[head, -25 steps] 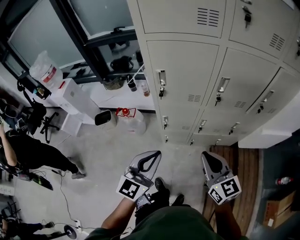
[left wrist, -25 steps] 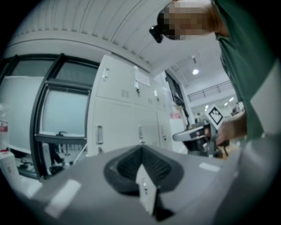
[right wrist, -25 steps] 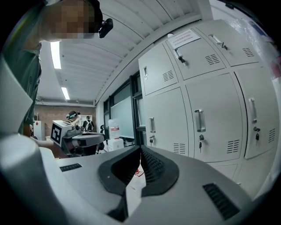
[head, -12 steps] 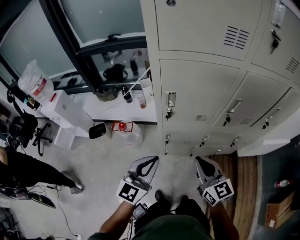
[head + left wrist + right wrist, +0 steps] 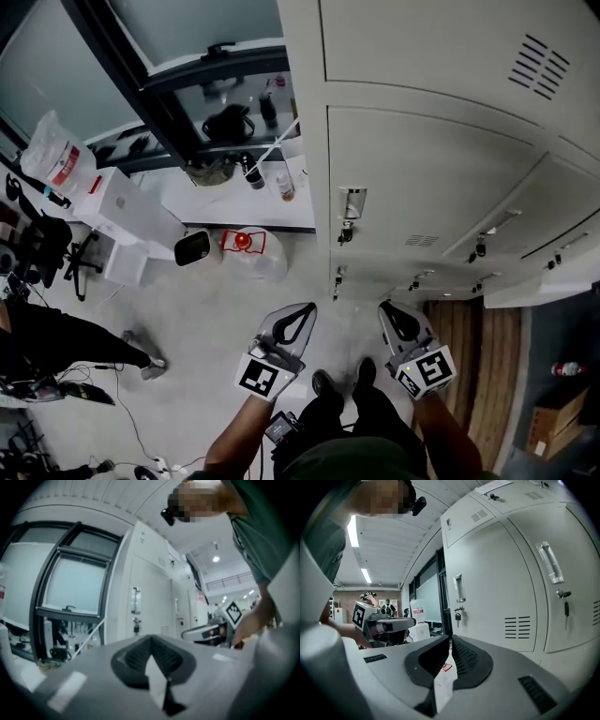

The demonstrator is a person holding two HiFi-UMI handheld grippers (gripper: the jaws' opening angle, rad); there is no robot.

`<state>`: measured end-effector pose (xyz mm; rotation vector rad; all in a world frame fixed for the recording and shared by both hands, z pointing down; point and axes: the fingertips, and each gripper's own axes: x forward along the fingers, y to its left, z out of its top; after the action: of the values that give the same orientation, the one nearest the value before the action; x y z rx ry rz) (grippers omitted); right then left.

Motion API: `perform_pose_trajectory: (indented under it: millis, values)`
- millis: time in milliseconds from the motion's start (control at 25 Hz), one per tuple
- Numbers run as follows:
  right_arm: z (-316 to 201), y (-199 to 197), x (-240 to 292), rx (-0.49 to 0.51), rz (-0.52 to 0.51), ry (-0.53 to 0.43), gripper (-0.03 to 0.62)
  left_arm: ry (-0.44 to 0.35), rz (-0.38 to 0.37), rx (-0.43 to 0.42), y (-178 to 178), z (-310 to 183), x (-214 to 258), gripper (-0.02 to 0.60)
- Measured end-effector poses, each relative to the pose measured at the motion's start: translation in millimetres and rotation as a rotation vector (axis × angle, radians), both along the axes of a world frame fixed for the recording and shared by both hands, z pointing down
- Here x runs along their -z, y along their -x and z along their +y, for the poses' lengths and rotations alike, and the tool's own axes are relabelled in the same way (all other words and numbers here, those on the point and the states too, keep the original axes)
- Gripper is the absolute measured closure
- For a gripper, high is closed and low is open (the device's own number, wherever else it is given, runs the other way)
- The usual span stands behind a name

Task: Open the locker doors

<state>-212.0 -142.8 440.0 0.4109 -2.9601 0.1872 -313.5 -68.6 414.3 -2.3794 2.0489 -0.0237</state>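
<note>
Left gripper [image 5: 307, 308] and right gripper [image 5: 385, 308] both pinched shut, empty; I'd spread the right before hooking the locker door [image 5: 427, 183] handle [image 5: 352, 202].

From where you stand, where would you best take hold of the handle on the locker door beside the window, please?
Probably the handle at mid-height, approached straight from the front, jaws spanning its narrow width: it stands upright, with the key hanging below.
</note>
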Motion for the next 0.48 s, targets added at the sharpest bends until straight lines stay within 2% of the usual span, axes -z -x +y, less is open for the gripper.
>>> perform_pose_trajectory:
  millis: [200,480]
  values:
    - [-15,31,-48,0.044,0.044,0.016,0.588,0.040,0.024,0.022,17,-19,-36,0.586]
    - [-30,65,-112,0.047,0.122,0.029,0.587,0.102,0.069,0.011,30,-40,-90,0.584]
